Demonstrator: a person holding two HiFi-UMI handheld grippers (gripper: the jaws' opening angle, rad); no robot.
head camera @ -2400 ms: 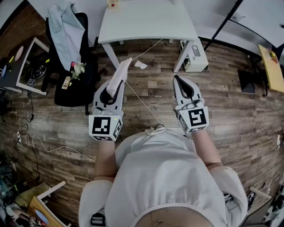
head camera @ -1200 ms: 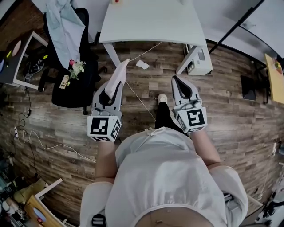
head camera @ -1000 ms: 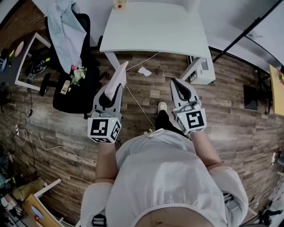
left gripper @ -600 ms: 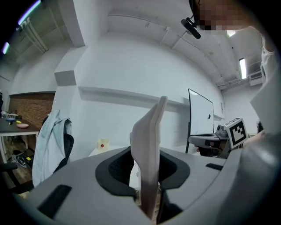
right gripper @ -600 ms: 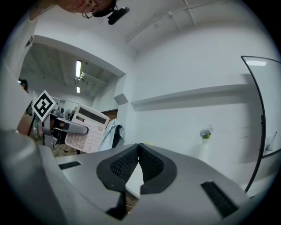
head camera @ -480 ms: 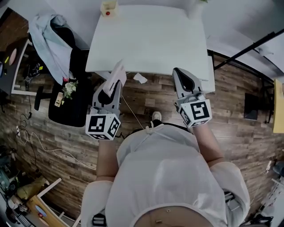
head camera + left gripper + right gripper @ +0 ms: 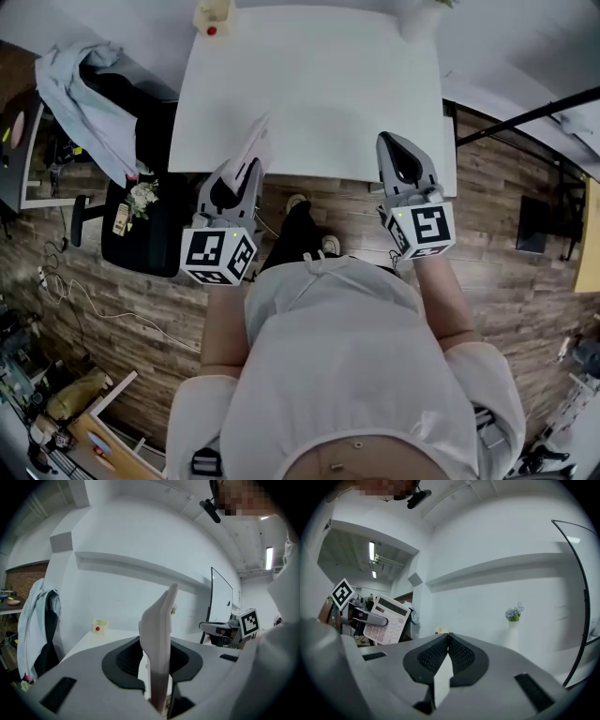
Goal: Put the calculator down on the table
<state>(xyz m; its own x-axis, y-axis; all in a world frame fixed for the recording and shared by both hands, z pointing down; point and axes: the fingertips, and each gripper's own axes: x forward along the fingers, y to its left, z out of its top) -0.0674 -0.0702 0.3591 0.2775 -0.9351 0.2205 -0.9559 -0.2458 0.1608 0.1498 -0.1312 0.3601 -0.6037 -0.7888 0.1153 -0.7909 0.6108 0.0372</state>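
Observation:
The white calculator (image 7: pixel 253 150) stands on edge between the jaws of my left gripper (image 7: pixel 242 174), which is shut on its lower end. Its upper end reaches over the near edge of the white table (image 7: pixel 309 84). In the left gripper view the calculator (image 7: pixel 159 630) rises edge-on from the pads. From the right gripper view its keypad (image 7: pixel 386 619) shows at the left. My right gripper (image 7: pixel 389 142) is shut with nothing in it, its tips just over the table's near edge; the pads (image 7: pixel 459 656) meet at the tip.
A small yellow box with a red dot (image 7: pixel 212 17) sits at the table's far left corner, and a vase of flowers (image 7: pixel 513 616) at the far right. A black chair draped with a pale garment (image 7: pixel 84 84) stands left of the table. Cables (image 7: pixel 84 300) lie on the wood floor.
The person has walked forward, so both grippers have come from over the floor to the table's near edge. The calculator stays held in the left gripper; the right stays shut.

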